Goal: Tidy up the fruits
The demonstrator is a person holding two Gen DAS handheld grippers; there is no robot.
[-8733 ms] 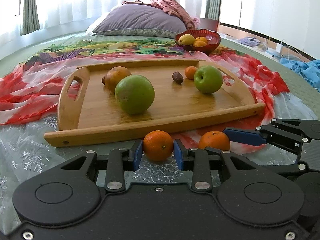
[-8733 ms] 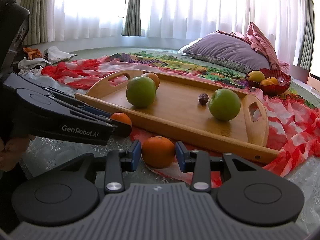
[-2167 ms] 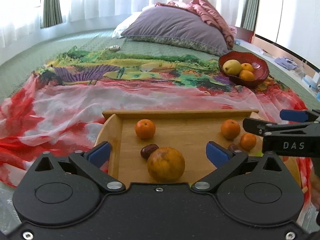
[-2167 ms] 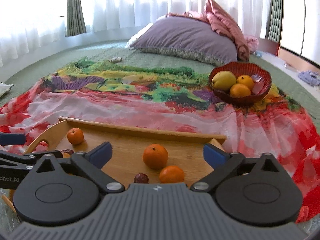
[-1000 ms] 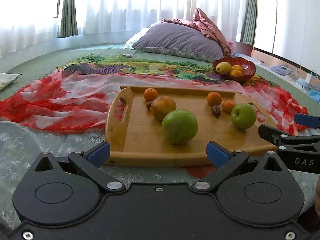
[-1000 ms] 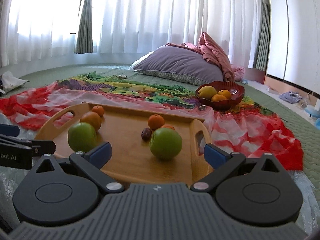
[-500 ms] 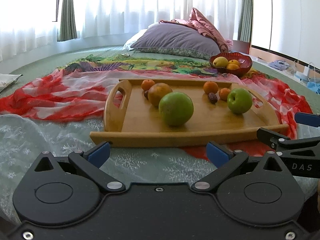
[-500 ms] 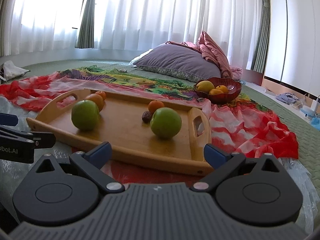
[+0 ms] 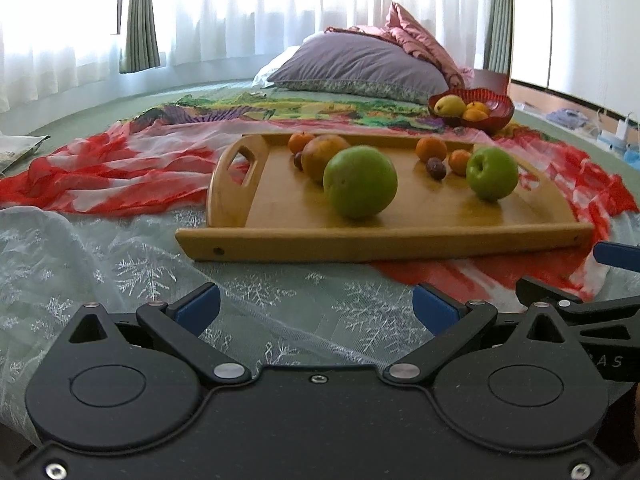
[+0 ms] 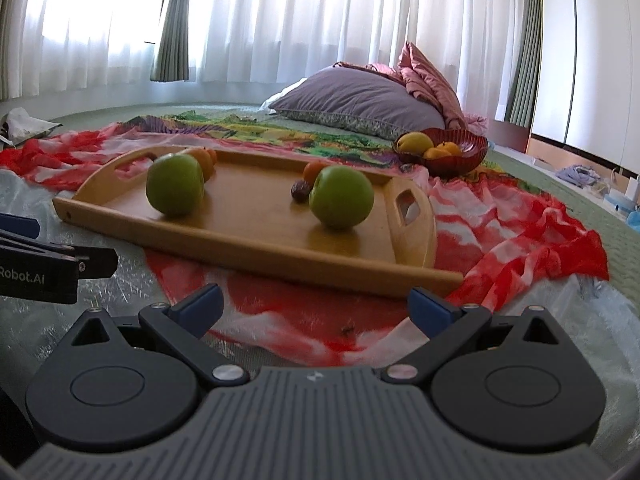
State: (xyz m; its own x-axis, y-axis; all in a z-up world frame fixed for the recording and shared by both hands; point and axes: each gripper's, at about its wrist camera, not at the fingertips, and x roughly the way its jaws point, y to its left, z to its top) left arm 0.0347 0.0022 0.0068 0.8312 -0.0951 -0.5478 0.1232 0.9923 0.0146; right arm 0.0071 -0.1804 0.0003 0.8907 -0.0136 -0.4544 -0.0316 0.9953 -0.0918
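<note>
Both claws, left gripper (image 9: 316,307) and right gripper (image 10: 314,308), spread wide, empty. Ahead on tray (image 9: 384,240): two green apples (image 9: 360,182), three tangerines (image 9: 431,149). Right view hides most tangerines.

The left gripper (image 9: 316,306) sits low over a sheer white snowflake-patterned cloth (image 9: 120,264), its blue-tipped fingers (image 9: 198,307) spread wide with nothing between them. At the right edge the right gripper (image 9: 576,300) reaches in, only partly in view. Ahead lies a wooden tray (image 9: 360,246) on a red and white scarf (image 9: 120,168). On the tray, a large green apple (image 9: 360,181) stands nearest, with a big orange fruit (image 9: 322,154) just behind it and a small tangerine (image 9: 301,142) farther back. To the right are a smaller green apple (image 9: 492,173), two tangerines (image 9: 431,149) and a dark date (image 9: 435,168). Beyond, a red bowl (image 9: 498,114) holds yellow and orange fruit, near a purple pillow (image 9: 360,66).
</note>
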